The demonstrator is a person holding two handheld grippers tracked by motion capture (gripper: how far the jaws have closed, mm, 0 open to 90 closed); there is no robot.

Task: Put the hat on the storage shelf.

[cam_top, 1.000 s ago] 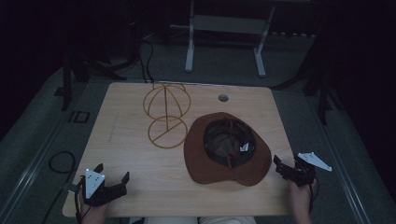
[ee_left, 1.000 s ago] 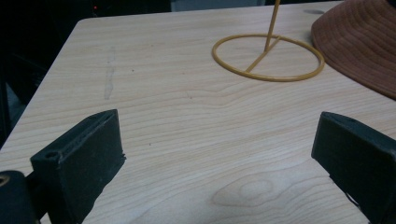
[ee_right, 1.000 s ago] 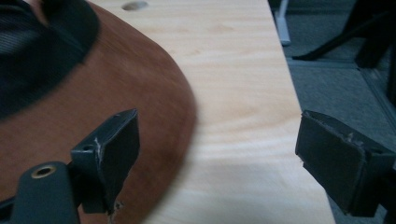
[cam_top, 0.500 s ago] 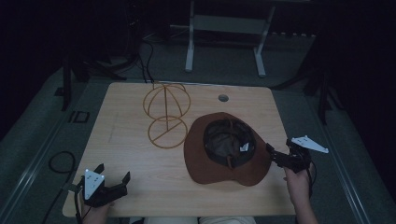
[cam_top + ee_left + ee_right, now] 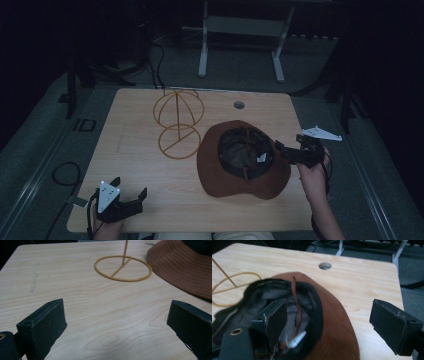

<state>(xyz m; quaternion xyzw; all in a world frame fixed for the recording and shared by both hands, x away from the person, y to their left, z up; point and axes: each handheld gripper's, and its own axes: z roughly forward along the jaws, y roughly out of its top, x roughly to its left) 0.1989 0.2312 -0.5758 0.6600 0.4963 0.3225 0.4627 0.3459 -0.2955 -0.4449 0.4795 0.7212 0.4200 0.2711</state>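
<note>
Brown hat (image 5: 243, 160), crown-down on counter (image 5: 130, 150) beside wire stand (image 5: 178, 122); right gripper (image 5: 292, 152), jaws wide, straddling brim, apparently to grasp; left gripper (image 5: 131, 200) idle, jaws wide.

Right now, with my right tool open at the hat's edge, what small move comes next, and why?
Probably close the right tool on the hat brim. Its jaws stand open astride the brim's right edge, one over the dark lining, one outside it. The hat lies upside down beside the wire stand, and the left tool rests open near the table's front edge, away from the hat.
</note>
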